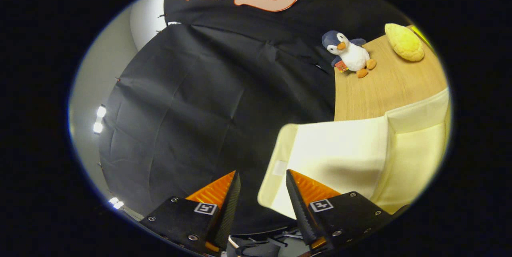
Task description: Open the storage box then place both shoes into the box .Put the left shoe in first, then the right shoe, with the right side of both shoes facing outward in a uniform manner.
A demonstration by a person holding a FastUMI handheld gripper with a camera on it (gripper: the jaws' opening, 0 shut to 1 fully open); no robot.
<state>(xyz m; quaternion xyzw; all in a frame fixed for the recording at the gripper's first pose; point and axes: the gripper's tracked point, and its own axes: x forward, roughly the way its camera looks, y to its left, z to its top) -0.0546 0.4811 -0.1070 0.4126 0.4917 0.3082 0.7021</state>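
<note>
jaws of the gripper [262, 179] apart, clamped on nothing. pale cream fabric storage box [412, 157] just ahead of the right finger, its soft flap [320, 157] hanging open; likely to flop shut or snag once a shoe goes in.

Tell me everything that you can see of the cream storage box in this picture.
The storage box looks like soft, pale cream fabric. Its lid flap is swung open toward the gripper and hangs out past the table's edge; a small pale patch, perhaps a fastener, sits near the flap's free edge. The box rests on the wooden table, nearer than the penguin toy. The open fingers do not grip it; one overlaps the flap's edge, contact unclear. No shoes are seen in it.
</note>
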